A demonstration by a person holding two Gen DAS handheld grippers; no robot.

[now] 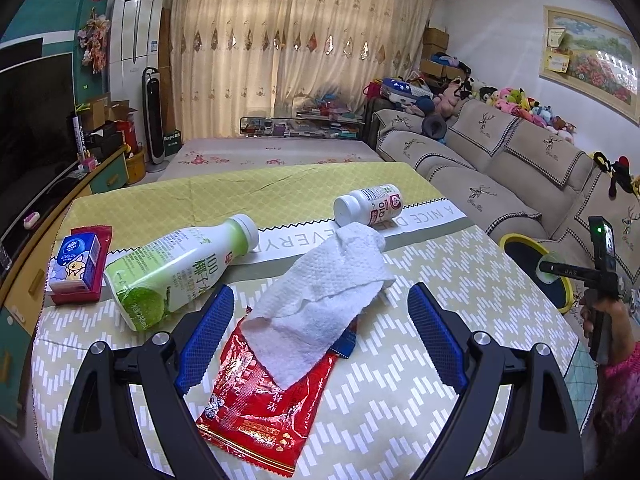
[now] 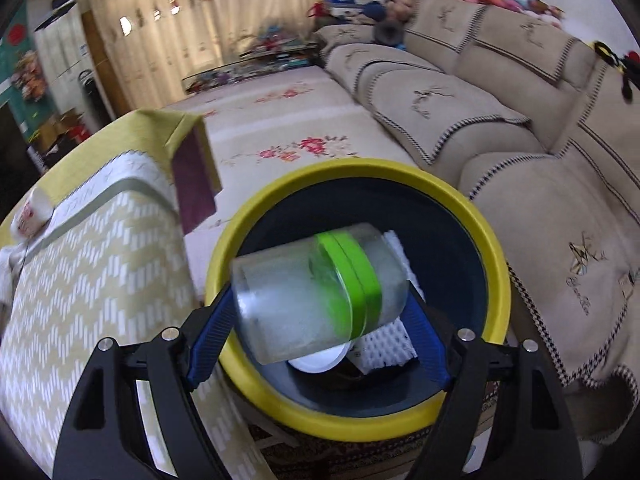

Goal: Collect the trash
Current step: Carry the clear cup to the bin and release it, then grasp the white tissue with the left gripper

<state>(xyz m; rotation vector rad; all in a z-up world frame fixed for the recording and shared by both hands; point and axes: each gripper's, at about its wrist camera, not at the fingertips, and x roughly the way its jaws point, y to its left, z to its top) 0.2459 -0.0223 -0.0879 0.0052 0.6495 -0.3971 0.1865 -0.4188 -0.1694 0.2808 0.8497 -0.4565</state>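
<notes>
My left gripper (image 1: 320,300) is open, low over the table, its fingers either side of a white paper towel (image 1: 324,304) that lies on a red snack wrapper (image 1: 264,408). A green-label drink bottle (image 1: 176,268) lies to the left and a small white bottle (image 1: 366,205) lies behind. My right gripper (image 2: 320,300) holds a clear cup with a green band (image 2: 316,292) sideways between its fingers, above the yellow-rimmed bin (image 2: 256,216). White trash (image 2: 386,350) lies inside the bin. The right gripper also shows in the left wrist view (image 1: 550,268) over the bin (image 1: 516,240).
A blue tissue pack on a red packet (image 1: 76,264) sits at the table's left edge. A beige sofa (image 2: 520,160) stands right of the bin. A floral mat (image 2: 280,136) lies beyond the table. A TV stand (image 1: 52,192) is on the left.
</notes>
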